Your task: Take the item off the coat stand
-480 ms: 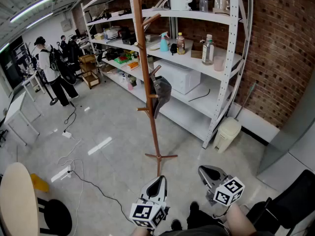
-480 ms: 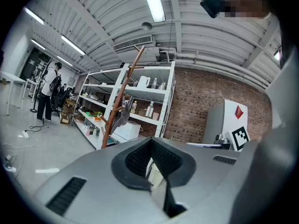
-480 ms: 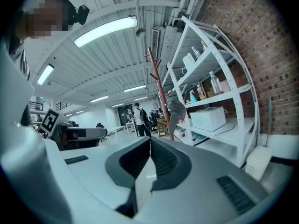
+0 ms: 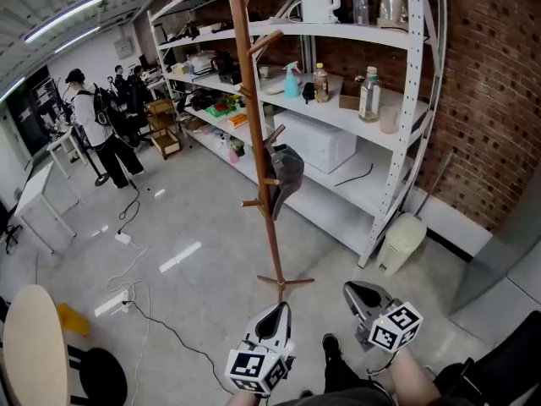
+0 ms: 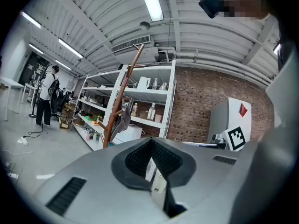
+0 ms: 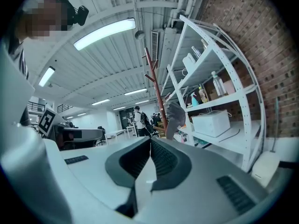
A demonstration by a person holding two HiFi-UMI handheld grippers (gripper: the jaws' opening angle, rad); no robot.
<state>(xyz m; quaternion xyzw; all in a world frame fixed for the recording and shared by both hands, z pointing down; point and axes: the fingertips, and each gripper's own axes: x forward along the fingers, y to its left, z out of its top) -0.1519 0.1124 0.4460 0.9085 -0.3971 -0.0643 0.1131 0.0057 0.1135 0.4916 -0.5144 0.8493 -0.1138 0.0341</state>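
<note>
A tall wooden coat stand (image 4: 258, 134) stands on the floor ahead of me, in front of the shelving. A grey cap-like item (image 4: 286, 172) hangs from one of its lower pegs. Both grippers are held low and near me, well short of the stand. My left gripper (image 4: 275, 310) is shut with nothing in it, and so is my right gripper (image 4: 352, 291). The left gripper view has the stand (image 5: 117, 107) and the grey item (image 5: 124, 117) far beyond the shut left gripper (image 5: 152, 156). The right gripper view has the stand (image 6: 157, 90) and the item (image 6: 175, 116) beyond the shut right gripper (image 6: 150, 145).
A white metal shelving unit (image 4: 397, 125) with bottles, a kettle and a microwave lines the brick wall. A white bin (image 4: 399, 240) sits at its foot. A person (image 4: 100, 134) stands far left. Cables (image 4: 139, 307) trail over the floor. A round-backed chair (image 4: 38, 353) is at the lower left.
The head view has shifted a little, so the stand and shelves sit slightly to the right and lower in the picture. Both grippers stay shut and in much the same place.
</note>
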